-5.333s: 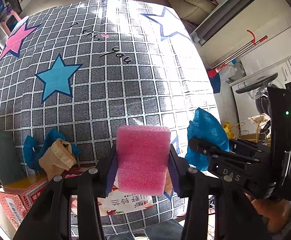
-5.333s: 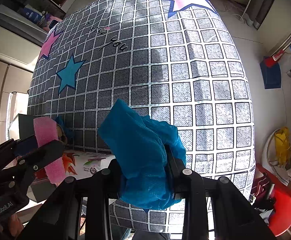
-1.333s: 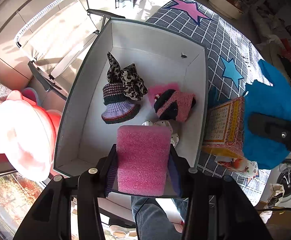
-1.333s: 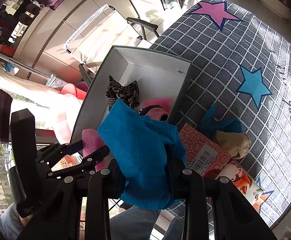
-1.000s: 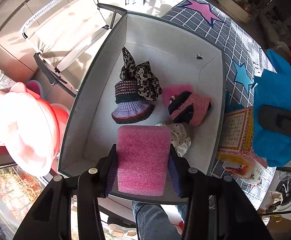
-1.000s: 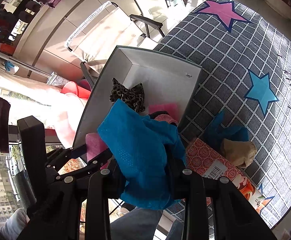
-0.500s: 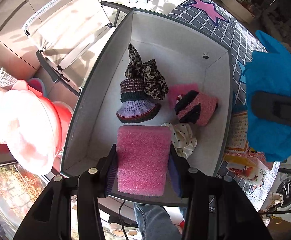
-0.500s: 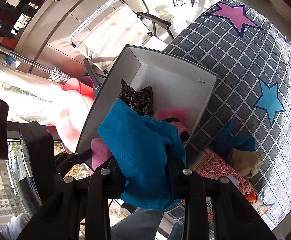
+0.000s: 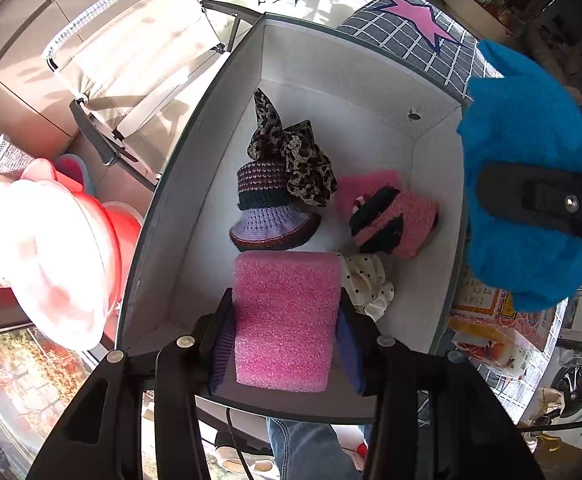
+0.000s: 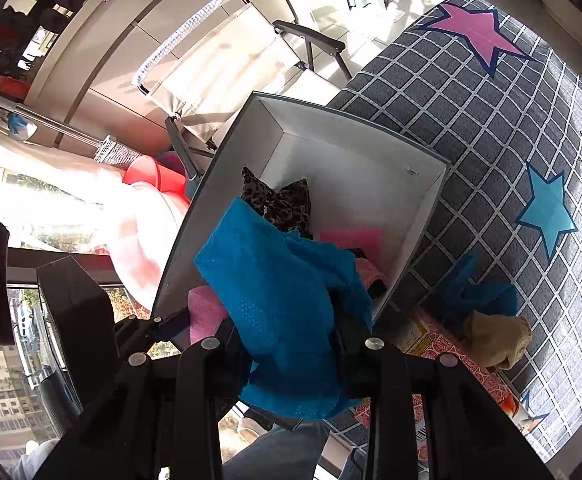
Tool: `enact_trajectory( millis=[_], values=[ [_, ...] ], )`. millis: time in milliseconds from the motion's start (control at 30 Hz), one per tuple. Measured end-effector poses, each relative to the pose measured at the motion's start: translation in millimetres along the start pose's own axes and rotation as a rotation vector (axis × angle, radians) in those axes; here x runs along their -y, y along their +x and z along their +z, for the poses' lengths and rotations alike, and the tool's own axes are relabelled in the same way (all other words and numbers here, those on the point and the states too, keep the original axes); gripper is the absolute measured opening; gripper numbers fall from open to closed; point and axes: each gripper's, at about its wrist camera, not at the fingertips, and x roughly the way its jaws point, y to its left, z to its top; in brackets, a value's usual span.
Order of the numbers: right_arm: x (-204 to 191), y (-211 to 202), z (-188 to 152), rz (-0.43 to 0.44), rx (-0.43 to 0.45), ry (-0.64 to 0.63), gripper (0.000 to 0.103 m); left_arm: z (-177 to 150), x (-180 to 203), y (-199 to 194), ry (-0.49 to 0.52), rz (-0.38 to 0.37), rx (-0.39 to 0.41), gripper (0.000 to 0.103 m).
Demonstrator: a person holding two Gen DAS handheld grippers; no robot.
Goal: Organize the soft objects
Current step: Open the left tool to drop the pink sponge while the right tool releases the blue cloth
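Grey-walled box (image 9: 195, 184) holds knitted hat (image 9: 269, 216), leopard scrunchie (image 9: 291, 152).

A: Lighting? Strong daylight was thrown from the window side at left; the pale cloth (image 9: 51, 248) there was blown out, and hard shadows were cast across the folding chair (image 10: 227, 64).

B: Quality? Heavy fisheye bending and dark vignetted corners were noted; focus was kept sharp centrally.

A bed covered in a grey checked star-print bedspread (image 10: 491, 120) is carrying everything. A grey storage box (image 10: 423, 220) is sitting at its edge, a red patterned carton (image 10: 451, 364) is lying just beside the box, and a blue cloth (image 10: 479, 292) with a beige cloth (image 10: 495, 338) is resting against the carton.
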Motion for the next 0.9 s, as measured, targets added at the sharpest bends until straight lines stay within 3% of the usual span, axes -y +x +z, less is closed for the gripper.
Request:
enact_trajectory(
  millis=[333, 467, 533, 567, 600, 633, 733, 800, 900],
  values=[
    [2.3, 7.7, 10.0, 0.002, -0.01, 0.007, 0.034, 0.6, 3.1, -0.8, 0.002, -0.015, -0.003, 0.053],
    [2.9, 9.8, 14.9, 0.032, -0.02, 0.01, 0.037, 0.7, 5.6, -0.2, 0.003, -0.019, -0.007, 0.076],
    [4.5, 7.8, 16.6, 0.047, -0.008, 0.019, 0.064, 1.9, 4.6, 2.8, -0.018, -0.054, -0.034, 0.081],
    [5.5, 6.1, 17.7, 0.052, 0.002, 0.027, 0.074, 2.2, 3.5, 5.0, -0.029, -0.08, -0.047, 0.081],
    [7.2, 4.2, 18.4, 0.055, 0.011, 0.035, 0.091, 2.2, 3.0, 6.6, -0.033, -0.1, -0.052, 0.083],
    [9.8, 1.9, 18.9, 0.057, 0.02, 0.045, 0.101, 2.1, 3.2, 7.5, -0.033, -0.105, -0.052, 0.083],
    [24.4, -10.4, 21.0, 0.066, 0.043, 0.079, 0.101, 1.9, 2.3, 9.8, -0.049, -0.128, -0.058, 0.103],
    [40.5, -23.5, 21.4, 0.053, 0.064, 0.102, 0.101, 2.1, -1.1, 12.3, -0.093, -0.203, -0.071, 0.103],
    [78.2, -43.4, 19.6, 0.003, 0.095, 0.168, 0.101, 4.4, 1.7, 10.6, -0.101, -0.248, -0.063, 0.103]
  ],
)
